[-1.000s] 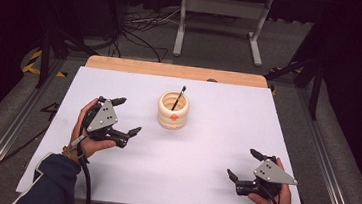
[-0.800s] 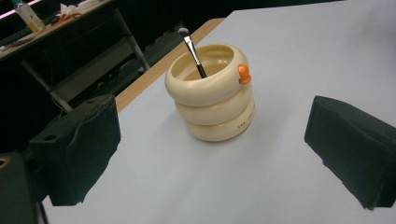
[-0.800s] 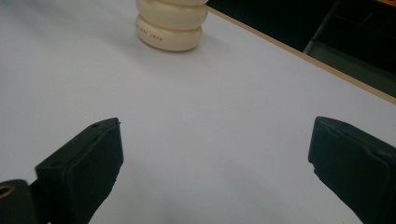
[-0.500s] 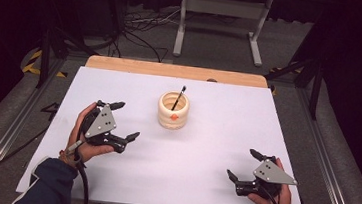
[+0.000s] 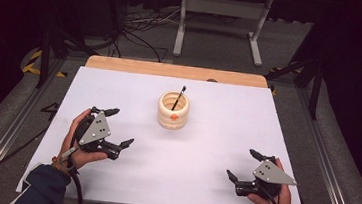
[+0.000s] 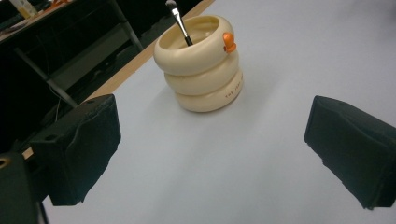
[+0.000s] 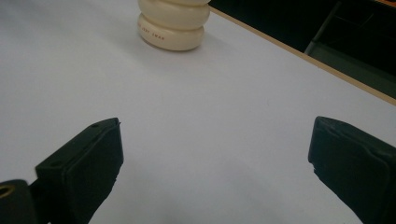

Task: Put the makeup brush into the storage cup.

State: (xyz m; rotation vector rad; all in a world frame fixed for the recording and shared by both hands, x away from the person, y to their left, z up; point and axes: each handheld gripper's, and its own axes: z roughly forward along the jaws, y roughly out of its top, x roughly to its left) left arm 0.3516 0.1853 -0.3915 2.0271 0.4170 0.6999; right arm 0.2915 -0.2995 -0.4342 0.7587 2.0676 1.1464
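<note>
**A:** While both grippers sit low near the front of the white table point(image 5: 216, 135), what is the job in hand, as you read it?

**B:** I judge it to be the cream ribbed holder point(image 5: 173, 110), which stands upright at the middle of the table, toward the far edge, with a makeup brush point(image 5: 179, 97) leaning inside it, handle down. The left gripper point(image 5: 115, 126) is the nearer one and points at it, jaws spread wide with nothing between them.

**A:** And the right gripper point(image 5: 242, 164)?

**B:** Resting at the front right corner, well apart from the holder, its jaws also spread and empty.

**A:** So how should the left one go in?

**B:** If the brush is the target, come from above and line the jaws up across the thin stem, just above the rim, so the pads meet the stem and not the cream wall. Close gently; the holder looks light and may tip or slide if nudged.

**A:** What is the orange bit point(image 6: 228, 42) on the rim?

**B:** A small knob or ornament, perhaps; too small to tell. Keep the jaws off it either way.

**A:** Should the right one help?

**B:** Steadying the holder's lower rings from the side would be wise before the brush is lifted straight along its lean.
</note>
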